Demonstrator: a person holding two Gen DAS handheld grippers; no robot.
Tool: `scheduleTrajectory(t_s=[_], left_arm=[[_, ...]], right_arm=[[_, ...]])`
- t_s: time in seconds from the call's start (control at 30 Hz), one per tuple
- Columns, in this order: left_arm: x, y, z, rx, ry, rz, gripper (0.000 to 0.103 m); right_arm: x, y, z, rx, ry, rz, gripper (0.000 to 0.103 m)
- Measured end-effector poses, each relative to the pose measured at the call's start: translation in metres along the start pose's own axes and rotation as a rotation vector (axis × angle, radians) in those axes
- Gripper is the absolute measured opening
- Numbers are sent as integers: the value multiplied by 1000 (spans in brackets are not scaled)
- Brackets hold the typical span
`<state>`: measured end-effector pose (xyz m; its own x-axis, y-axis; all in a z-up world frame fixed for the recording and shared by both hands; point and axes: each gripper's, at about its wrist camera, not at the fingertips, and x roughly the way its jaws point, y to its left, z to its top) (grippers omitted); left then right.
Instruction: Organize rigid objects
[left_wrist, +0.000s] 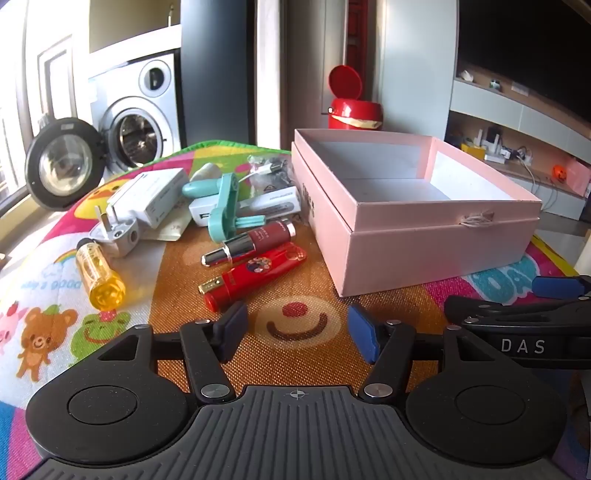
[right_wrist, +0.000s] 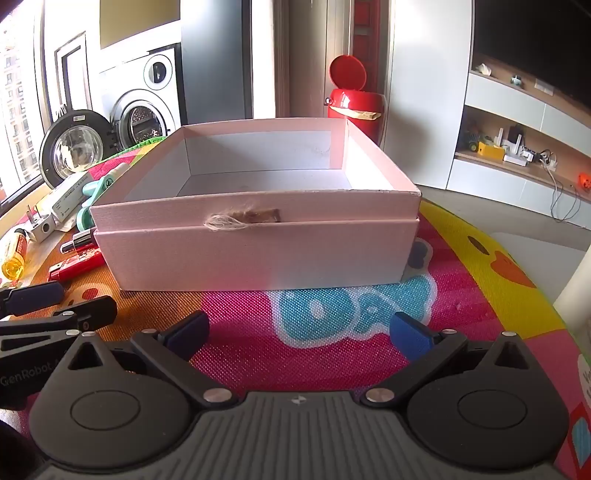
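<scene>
Nearest, the left gripper (left_wrist: 297, 332) and the right gripper (right_wrist: 299, 336) are held wide apart with nothing between the blue pads, above a colourful cartoon play mat (right_wrist: 461, 295). Beyond the left gripper, a red lipstick-shaped tube (left_wrist: 255, 278) is seen lying among small items. Farther right, an open pink cardboard box (right_wrist: 258, 254) is set on the mat.

Matt pink cardboard box (right_wrist: 255, 254), woven cloth mat (left_wrist: 295, 354), glossy red plastic tube (left_wrist: 255, 277).

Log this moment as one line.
left hand-held gripper: open, empty | right hand-held gripper: open, empty | pink box: empty | red tube: on mat
</scene>
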<state>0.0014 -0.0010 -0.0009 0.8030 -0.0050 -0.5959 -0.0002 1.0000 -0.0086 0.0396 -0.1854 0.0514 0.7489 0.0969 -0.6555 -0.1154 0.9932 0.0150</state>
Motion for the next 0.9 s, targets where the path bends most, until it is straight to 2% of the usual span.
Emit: scheduleTrajectory(t_s=[0.9], left_arm=[[-1, 1, 0, 4, 1, 3, 66]], right_arm=[[1, -1, 0, 0, -1, -1, 103]])
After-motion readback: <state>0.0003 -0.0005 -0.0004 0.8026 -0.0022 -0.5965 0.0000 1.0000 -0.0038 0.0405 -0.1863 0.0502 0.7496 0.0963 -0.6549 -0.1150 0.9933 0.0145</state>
